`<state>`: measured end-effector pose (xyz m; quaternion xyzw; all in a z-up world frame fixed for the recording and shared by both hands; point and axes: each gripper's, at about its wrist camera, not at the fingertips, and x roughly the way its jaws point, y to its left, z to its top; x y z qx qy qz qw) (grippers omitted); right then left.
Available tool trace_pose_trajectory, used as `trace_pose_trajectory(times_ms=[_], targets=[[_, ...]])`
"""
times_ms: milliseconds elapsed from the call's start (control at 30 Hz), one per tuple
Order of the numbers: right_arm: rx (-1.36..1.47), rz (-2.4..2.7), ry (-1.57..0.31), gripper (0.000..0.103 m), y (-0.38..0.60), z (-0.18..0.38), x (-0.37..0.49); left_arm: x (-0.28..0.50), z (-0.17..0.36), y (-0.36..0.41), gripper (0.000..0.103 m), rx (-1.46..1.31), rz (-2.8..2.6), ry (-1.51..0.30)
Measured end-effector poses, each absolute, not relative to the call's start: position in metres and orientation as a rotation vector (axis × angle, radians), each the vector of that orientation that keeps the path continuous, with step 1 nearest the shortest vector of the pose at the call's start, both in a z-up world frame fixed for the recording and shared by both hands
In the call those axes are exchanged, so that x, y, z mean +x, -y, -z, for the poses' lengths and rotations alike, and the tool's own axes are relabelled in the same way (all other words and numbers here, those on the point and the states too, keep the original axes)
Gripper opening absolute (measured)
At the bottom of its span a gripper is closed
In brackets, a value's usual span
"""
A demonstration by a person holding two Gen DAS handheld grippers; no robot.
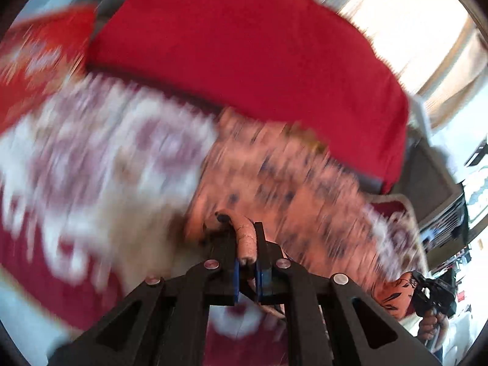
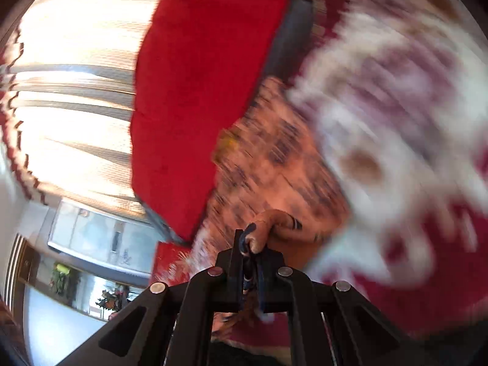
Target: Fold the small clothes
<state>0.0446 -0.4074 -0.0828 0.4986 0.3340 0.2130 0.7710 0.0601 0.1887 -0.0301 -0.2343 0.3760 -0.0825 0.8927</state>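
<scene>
Between both claws hangs the small peach-orange cloth w/ dark speckles (image 1: 274,183), stretched claw to claw, long axis running L–R, lifted off the red-and-white patterned blanket (image 1: 76,158). Left gripper (image 1: 247,262) is pinching one rolled edge; right gripper (image 2: 250,262) is pinching the opposite edge. Both equally near, so the fold prob needs the two moving together. Plain red cushion (image 1: 244,45) sits beyond. Heavy blur.

Garment stretched between my two grippers

My left gripper (image 1: 246,244) and right gripper (image 2: 250,244) each pinch the small garment (image 1: 274,183); a cushion (image 1: 244,45) lies behind it.
</scene>
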Motion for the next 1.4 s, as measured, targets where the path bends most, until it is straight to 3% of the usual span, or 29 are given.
trace_pose_trajectory(times_ms=[100,200,233,267,300,400,500,633,833,900,933,967,1000,1100,1200,1400], targets=[[1.073,-0.474,-0.612,0.007,0.417,0.047,0.119,0.143,-0.001,-0.190,0.008,-0.475,0.181,-0.668],[1.081,-0.495,-0.573,0.010,0.417,0.031,0.214,0.220,0.003,-0.189,0.011,-0.454,0.125,-0.656],[1.042,-0.467,-0.593,0.025,0.415,0.035,0.244,0.245,0.011,-0.185,0.018,-0.423,0.092,-0.653],[1.007,-0.399,-0.643,0.062,0.412,0.046,0.272,0.275,0.026,-0.180,0.041,-0.386,0.092,-0.684],[0.998,-0.335,-0.707,0.080,0.410,0.059,0.289,0.302,0.047,-0.179,0.059,-0.369,0.067,-0.757],[0.988,-0.252,-0.743,0.083,0.406,0.083,0.284,0.310,0.079,-0.196,0.059,-0.426,-0.060,-0.810],[0.958,-0.281,-0.707,0.083,0.400,0.083,0.229,0.265,0.083,-0.214,0.072,-0.487,-0.054,-0.743],[0.892,-0.301,-0.785,0.083,0.376,0.096,0.172,0.210,0.101,-0.210,0.075,-0.487,0.038,-0.780],[0.667,-0.187,-0.831,0.083,0.370,0.091,0.233,0.240,0.146,-0.176,0.084,-0.504,0.068,-0.921],[0.636,-0.239,-0.982,0.080,0.366,0.109,0.269,0.249,0.147,-0.168,0.090,-0.486,0.046,-0.908],[0.614,-0.234,-1.023,0.076,0.361,0.113,0.277,0.253,0.146,-0.162,0.090,-0.461,0.054,-0.922],[0.596,-0.249,-1.025,0.047,0.356,0.107,0.280,0.259,0.146,-0.157,0.058,-0.443,0.056,-0.952],[0.605,-0.311,-1.058,0.021,0.350,0.102,0.285,0.268,0.146,-0.152,0.017,-0.421,0.077,-1.011],[0.561,-0.316,-1.050,0.017,0.339,0.077,0.288,0.281,0.130,-0.143,0.015,-0.382,0.070,-1.046],[0.600,-0.331,-0.990,0.016,0.342,0.040,0.276,0.276,0.080,-0.141,0.015,-0.379,0.081,-0.974],[0.582,-0.369,-0.869,0.015,0.353,-0.037,0.192,0.201,-0.009,-0.137,0.015,-0.367,0.163,-0.823]])
